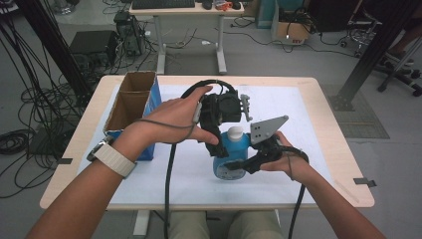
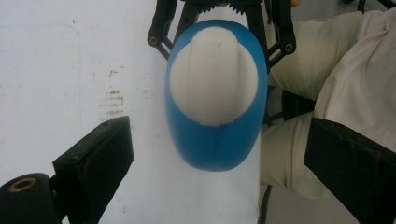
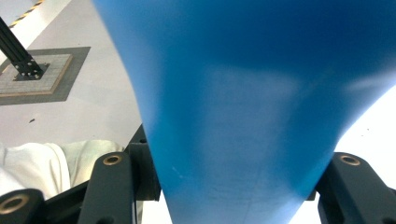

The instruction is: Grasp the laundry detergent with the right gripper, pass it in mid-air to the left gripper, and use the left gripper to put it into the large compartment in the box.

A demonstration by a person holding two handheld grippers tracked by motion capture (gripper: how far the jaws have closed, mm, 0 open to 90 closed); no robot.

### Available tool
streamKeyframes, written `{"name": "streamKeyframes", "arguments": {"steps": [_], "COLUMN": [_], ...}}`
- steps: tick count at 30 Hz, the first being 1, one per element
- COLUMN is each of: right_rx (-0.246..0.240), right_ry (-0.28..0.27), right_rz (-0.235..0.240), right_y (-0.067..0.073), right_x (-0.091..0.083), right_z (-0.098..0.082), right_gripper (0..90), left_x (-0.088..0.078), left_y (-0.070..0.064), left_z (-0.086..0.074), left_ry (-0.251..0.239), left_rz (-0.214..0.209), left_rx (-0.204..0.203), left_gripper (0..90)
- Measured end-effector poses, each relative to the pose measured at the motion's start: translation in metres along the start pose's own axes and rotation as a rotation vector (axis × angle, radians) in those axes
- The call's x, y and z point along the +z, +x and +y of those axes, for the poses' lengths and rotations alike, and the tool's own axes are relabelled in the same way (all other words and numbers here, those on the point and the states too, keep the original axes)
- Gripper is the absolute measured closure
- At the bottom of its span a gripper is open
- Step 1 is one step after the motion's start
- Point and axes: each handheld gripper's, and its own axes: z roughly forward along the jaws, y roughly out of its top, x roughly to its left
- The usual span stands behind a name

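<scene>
We record: blue plastic bottle with white cap (image 1: 233, 149), upright on the white-covered counter (image 1: 308, 119); right gripper (image 1: 249, 162) clamps its body; left gripper (image 2: 219, 158) spread wide above the cap.

**Bottle between two grippers at mid-table**

The bottle (image 1: 231, 154) stands upright on the paper sheet (image 1: 278, 107) that covers the table (image 1: 328, 129), near the front edge. The right gripper (image 1: 244, 164) meets it from the right, jaws on either side of its body. The left gripper (image 1: 224, 117) hangs directly above its cap (image 2: 215, 74). The cardboard box (image 1: 130, 107) sits well to the left.
</scene>
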Motion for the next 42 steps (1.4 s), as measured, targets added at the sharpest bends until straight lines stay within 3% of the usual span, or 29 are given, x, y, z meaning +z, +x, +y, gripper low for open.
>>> {"name": "streamKeyframes", "arguments": {"steps": [4,19,22,25,30,31,42], "right_rx": [0.021,0.021,0.021,0.019,0.022,0.020,0.022], "right_ry": [0.008,0.008,0.010,0.011,0.010,0.011,0.010], "right_rz": [0.007,0.008,0.009,0.008,0.009,0.008,0.005], "right_y": [0.0005,-0.0001,-0.0003,-0.0005,-0.0004,-0.0004,-0.0003], "right_x": [-0.0007,0.0002,0.0004,0.0006,0.0008,0.0008,-0.0001], "right_z": [0.0002,0.0014,0.0013,0.0013,0.0015,0.0014,0.0019], "right_gripper": [43.3,43.3,43.2,43.3,43.3,43.2,43.3], "left_x": [-0.0001,0.0033,0.0039,0.0039,0.0044,0.0042,0.0044], "left_y": [-0.0001,0.0016,0.0031,0.0015,0.0024,0.0012,0.0025], "left_z": [0.0009,0.0052,0.0056,0.0058,0.0064,0.0062,0.0066], "left_ry": [-0.001,0.011,0.011,0.014,0.011,0.009,0.011], "left_rz": [0.007,0.010,0.003,0.007,0.001,0.009,0.006], "left_rx": [-0.001,-0.003,0.013,-0.003,0.010,-0.004,-0.001], "left_gripper": [8.5,8.5,8.6,8.6,8.6,8.6,8.6]}}
